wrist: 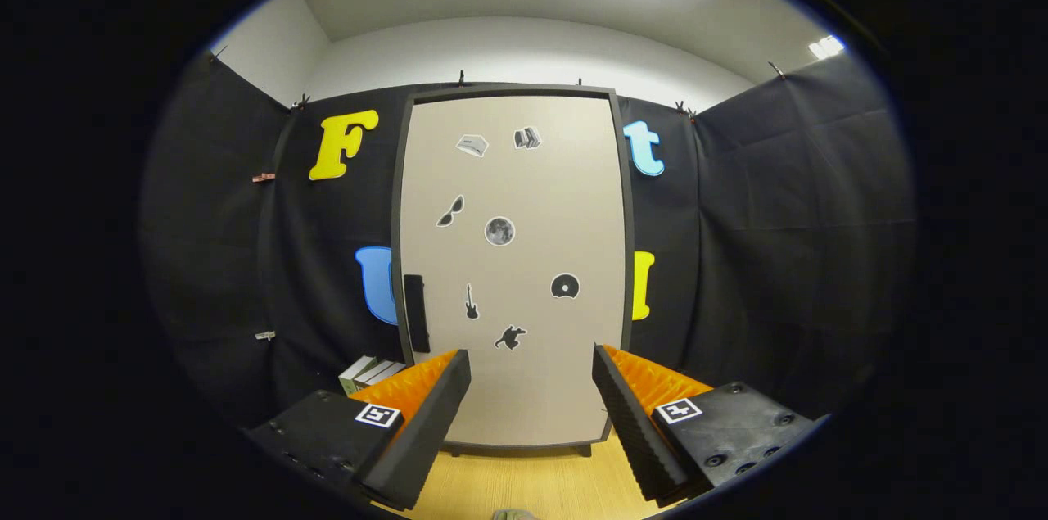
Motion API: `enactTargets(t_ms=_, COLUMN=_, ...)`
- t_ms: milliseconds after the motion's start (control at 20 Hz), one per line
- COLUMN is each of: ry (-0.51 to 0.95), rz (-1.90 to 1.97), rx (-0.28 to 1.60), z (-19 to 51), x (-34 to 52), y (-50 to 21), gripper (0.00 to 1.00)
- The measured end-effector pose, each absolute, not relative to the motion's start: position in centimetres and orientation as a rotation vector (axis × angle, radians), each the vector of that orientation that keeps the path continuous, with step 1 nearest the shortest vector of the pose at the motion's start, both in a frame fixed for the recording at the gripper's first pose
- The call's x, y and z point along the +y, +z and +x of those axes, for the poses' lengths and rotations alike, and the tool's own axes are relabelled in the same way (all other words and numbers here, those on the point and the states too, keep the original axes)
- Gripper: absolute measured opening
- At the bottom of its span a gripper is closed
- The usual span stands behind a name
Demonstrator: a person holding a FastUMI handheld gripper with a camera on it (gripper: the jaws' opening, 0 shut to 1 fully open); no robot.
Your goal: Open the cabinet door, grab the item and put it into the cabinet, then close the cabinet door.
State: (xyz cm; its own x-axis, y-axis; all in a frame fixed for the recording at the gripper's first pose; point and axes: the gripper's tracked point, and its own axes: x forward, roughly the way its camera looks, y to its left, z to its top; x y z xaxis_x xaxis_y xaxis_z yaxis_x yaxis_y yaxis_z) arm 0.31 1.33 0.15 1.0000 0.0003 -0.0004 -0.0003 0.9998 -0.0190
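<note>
Gripper view: the cabinet point(512, 266) stands upright against the black cloth wall, directly ahead of the fingers and well beyond them. Its beige door point(524, 201) is closed and sits flush inside a dark frame that runs around all four sides. The cabinet rests on a light wooden tabletop point(532, 487), which extends from its base toward the camera between the fingers. The gripper point(530, 377) is spread wide, with nothing between the fingers; the lower part of the door and a strip of tabletop are visible through the gap. Each finger carries an orange ribbed body, a dark ridged pad on the inner face, and a black mount bearing a small square marker. The left finger point(426, 413) points toward the lower left portion of the door; the right finger point(630, 413) points toward the lower right portion. A black vertical handle point(416, 313) is mounted on the door at its left edge, just above the left fingertip. A stack of boxed items point(370, 373) lies on the tabletop to the left of the cabinet, partly hidden behind the left finger. Small stickers point(499, 231) are scattered across the door face, including a round grey one near the centre.
</note>
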Motion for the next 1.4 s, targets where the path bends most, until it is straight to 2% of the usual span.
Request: enactTargets(t_ms=1400, ry=0.014, rz=-0.044, rx=0.009, z=-0.2, x=6.5, y=-1.0, gripper=0.97)
